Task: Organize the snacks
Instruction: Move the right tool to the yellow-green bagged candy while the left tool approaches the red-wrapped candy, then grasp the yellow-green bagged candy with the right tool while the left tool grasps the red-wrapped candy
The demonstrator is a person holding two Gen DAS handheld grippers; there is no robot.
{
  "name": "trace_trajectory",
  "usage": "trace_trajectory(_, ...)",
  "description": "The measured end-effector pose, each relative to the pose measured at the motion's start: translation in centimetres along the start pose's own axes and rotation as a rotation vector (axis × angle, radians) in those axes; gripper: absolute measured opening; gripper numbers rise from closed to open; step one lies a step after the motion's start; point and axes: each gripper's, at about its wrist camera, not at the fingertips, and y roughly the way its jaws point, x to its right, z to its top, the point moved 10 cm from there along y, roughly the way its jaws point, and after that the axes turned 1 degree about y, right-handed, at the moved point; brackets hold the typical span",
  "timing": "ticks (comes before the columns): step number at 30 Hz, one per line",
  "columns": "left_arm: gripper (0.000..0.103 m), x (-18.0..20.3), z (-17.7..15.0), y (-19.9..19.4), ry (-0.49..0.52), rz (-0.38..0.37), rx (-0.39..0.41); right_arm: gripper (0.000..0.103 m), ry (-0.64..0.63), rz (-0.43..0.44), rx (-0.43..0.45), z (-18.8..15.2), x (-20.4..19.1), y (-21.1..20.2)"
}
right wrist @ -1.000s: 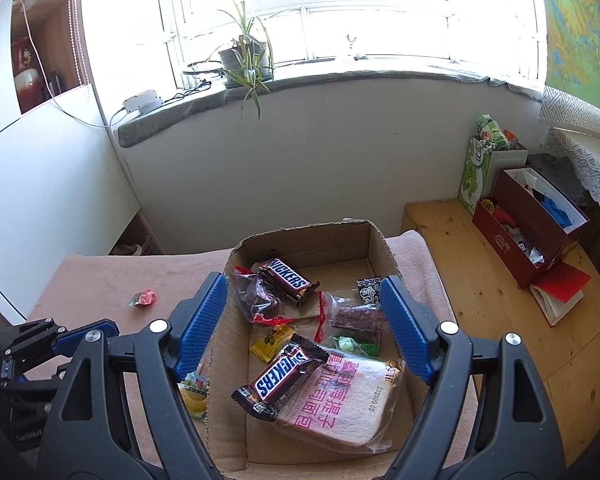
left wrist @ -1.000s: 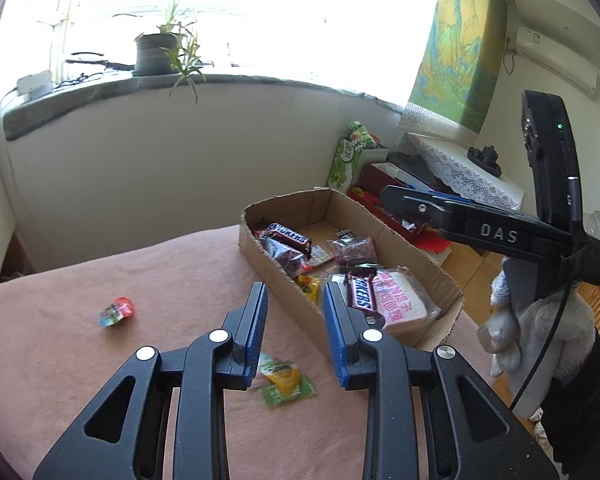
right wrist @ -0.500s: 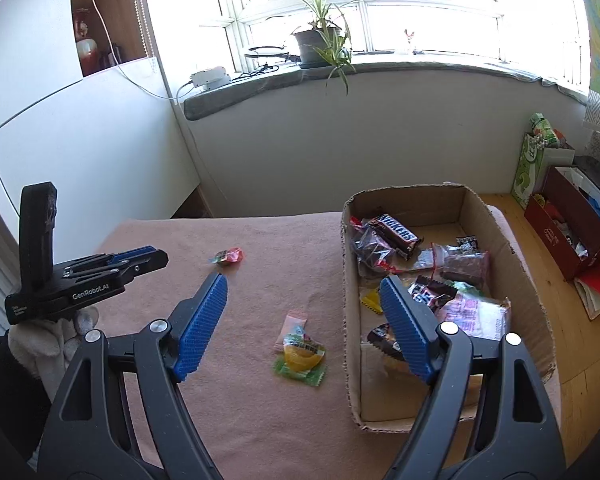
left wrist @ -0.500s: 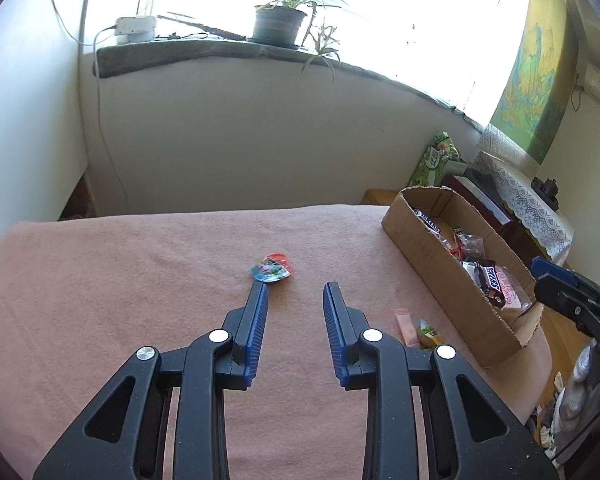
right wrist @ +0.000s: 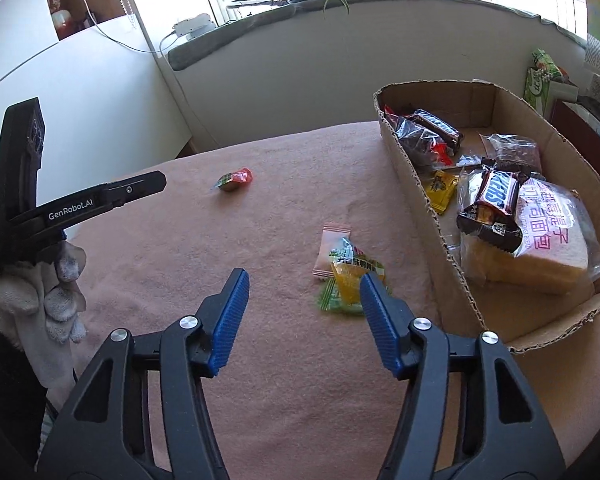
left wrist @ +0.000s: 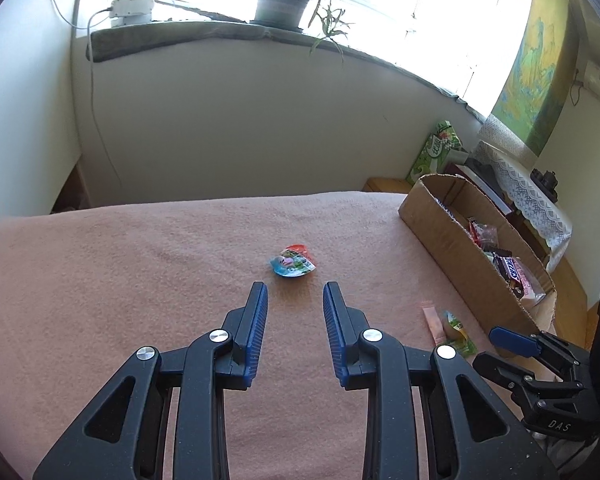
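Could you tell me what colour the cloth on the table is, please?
The cloth is a plain salmon pink, clearest in the left wrist view.

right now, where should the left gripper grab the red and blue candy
Grip the candy across its puffy middle, coming straight down from above with the left gripper. It lies flat and alone on the cloth, just ahead of the open jaws, so a side approach would only push it.

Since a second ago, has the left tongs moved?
Yes. The left tongs swung away from the cardboard box, leftward, and now points at the red-blue candy.
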Motion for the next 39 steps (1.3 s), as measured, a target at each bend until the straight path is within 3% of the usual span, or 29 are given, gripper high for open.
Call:
trace_trajectory(4,0.027,-0.2,0.2,1.5,0.028,-0.02,-0.024,0.06,0.011,-0.068,0.006,0.2,0.1,0.9)
trace_trajectory(10,0.028,1.0,0.0,3.9,0.149,-0.046,-0.064,0.054,0.079,-0.131,0.01,0.3,0.3,2.2)
trace_trajectory(15,0.042,1.4,0.1,5.5,0.224,-0.057,-0.076,0.054,0.113,-0.2,0.006,0.0,1.2,3.0)
trace_trajectory(22,0.046,0.2,0.2,6.8,0.196,-0.079,-0.095,0.053,0.136,-0.237,-0.027,0.2,1.9,4.3)
trace_trajectory(25,0.046,0.1,0.2,7.0,0.188,-0.093,-0.106,0.046,0.143,-0.236,-0.029,0.3,2.1,4.6)
trace_trajectory(27,0.046,0.0,0.2,7.1,0.186,-0.097,-0.114,0.036,0.154,-0.229,-0.028,0.3,2.2,4.6)
trace_trajectory(39,0.043,-0.1,0.5,7.9,0.166,-0.115,-0.127,0.036,0.182,-0.277,-0.033,1.3,3.0,5.5)
